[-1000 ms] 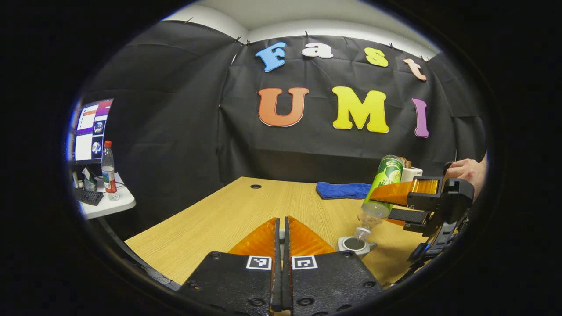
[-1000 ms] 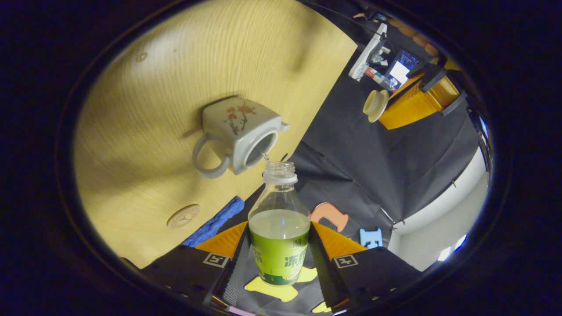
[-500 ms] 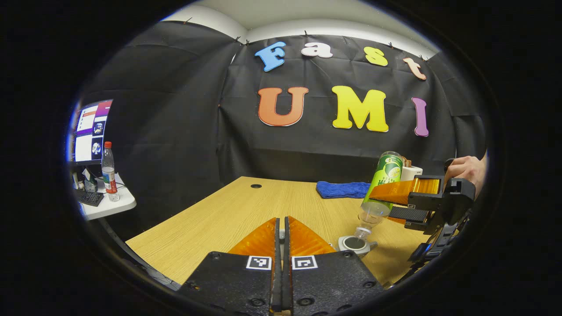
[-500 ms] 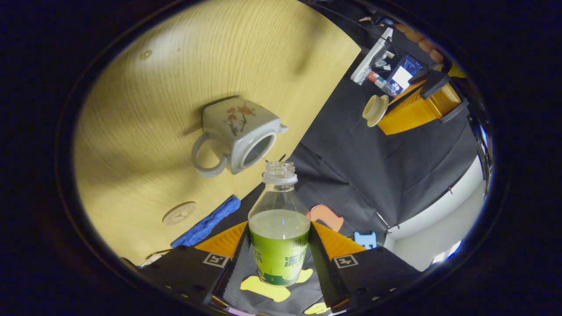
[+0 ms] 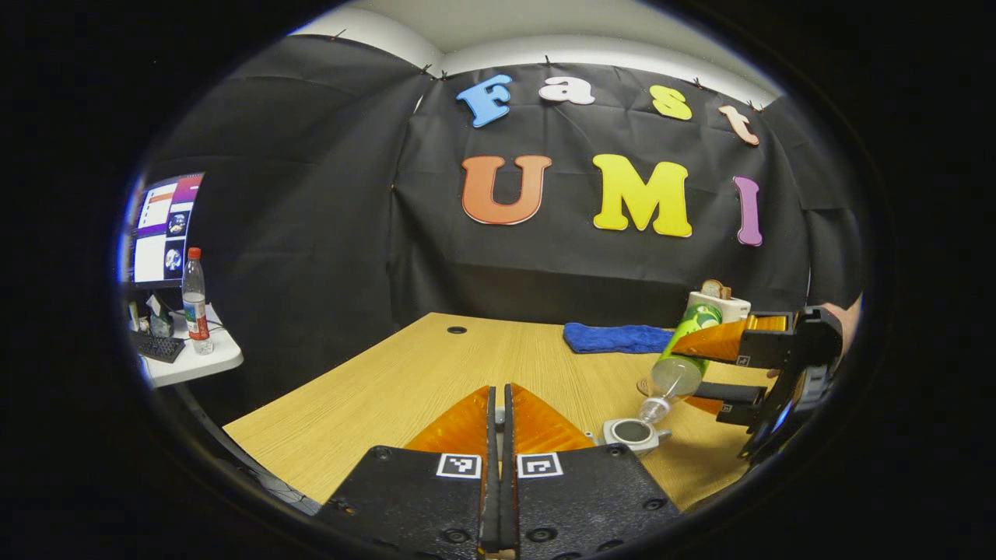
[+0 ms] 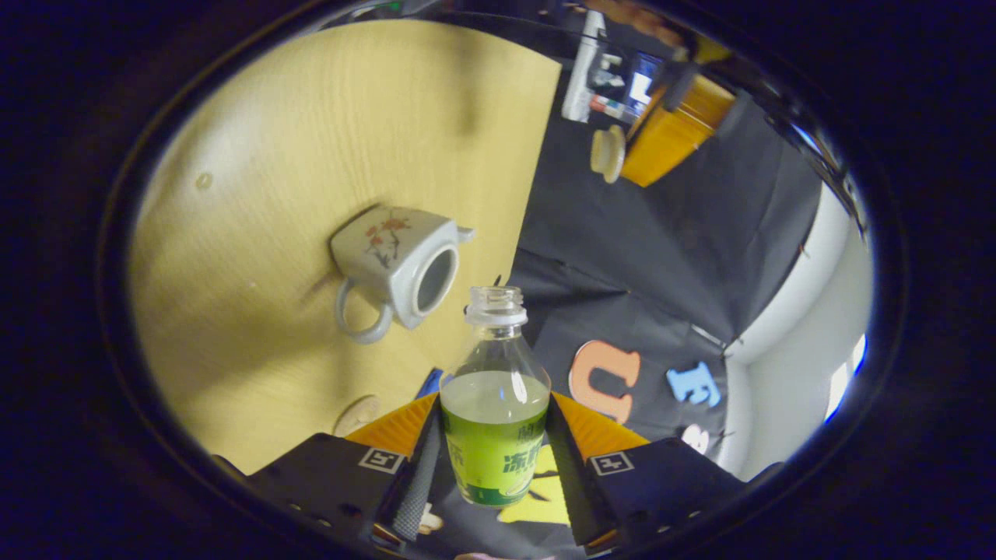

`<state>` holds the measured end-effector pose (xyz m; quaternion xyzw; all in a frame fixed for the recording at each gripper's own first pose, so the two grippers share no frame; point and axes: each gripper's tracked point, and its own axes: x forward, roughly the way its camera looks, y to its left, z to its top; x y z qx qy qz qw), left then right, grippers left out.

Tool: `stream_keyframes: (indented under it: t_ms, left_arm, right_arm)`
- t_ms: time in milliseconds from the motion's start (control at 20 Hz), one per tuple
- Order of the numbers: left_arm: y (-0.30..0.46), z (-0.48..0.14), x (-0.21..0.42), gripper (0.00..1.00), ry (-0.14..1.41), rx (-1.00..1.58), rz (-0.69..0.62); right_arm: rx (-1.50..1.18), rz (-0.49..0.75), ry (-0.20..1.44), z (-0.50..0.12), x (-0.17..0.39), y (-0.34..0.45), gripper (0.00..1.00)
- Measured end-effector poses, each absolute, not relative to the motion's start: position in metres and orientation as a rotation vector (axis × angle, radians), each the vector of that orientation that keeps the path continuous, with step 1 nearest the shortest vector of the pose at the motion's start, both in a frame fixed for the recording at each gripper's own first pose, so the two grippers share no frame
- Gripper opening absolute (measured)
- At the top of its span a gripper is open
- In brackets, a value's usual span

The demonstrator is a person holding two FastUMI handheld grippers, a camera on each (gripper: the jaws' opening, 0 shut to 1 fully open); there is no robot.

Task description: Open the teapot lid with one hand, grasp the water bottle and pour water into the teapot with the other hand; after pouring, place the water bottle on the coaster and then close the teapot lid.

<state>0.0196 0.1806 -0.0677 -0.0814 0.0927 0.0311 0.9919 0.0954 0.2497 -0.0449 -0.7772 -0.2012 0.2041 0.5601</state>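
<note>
The square grey teapot (image 5: 632,432) stands with its top uncovered on the wooden table (image 5: 436,373), just right of my left gripper (image 5: 498,398). That gripper is shut on the cream teapot lid (image 6: 605,153), held up off the table in the right gripper view. My right gripper (image 6: 494,406) is shut on the green-labelled water bottle (image 6: 494,435), which has no cap and is part full. In the left gripper view the bottle (image 5: 685,354) tilts mouth-down, its neck just above the teapot's rim. The teapot (image 6: 393,260) shows its dark round mouth. The round coaster (image 6: 358,414) lies beside it.
A blue cloth (image 5: 615,337) lies at the table's back, with a white object (image 5: 720,302) to its right. A side table (image 5: 194,362) at the left carries a clear bottle (image 5: 194,299), a keyboard and a monitor. A hand holds the right gripper.
The thin stream at the bottle's mouth is gone. The right gripper has sunk and rolled, so the bottle lies flatter. The left gripper with the lid has barely moved.
</note>
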Motion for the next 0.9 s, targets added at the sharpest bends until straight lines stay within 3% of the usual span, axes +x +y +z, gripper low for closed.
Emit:
stream_keyframes:
  t_ms: [450,600,900]
  left_arm:
    - [0.137,-0.055,0.024,0.03,0.173,-0.117,-0.002]
    - [0.119,-0.052,0.024,0.03,0.170,-0.124,-0.048]
    - [0.112,-0.047,0.024,0.02,0.161,-0.107,-0.061]
  right_arm:
    - [-0.918,0.539,-0.211,0.027,0.106,0.217,0.72]
    - [-0.550,0.550,-0.107,0.045,0.136,0.203,0.71]
    - [-0.142,0.496,0.059,0.023,0.209,0.167,0.72]
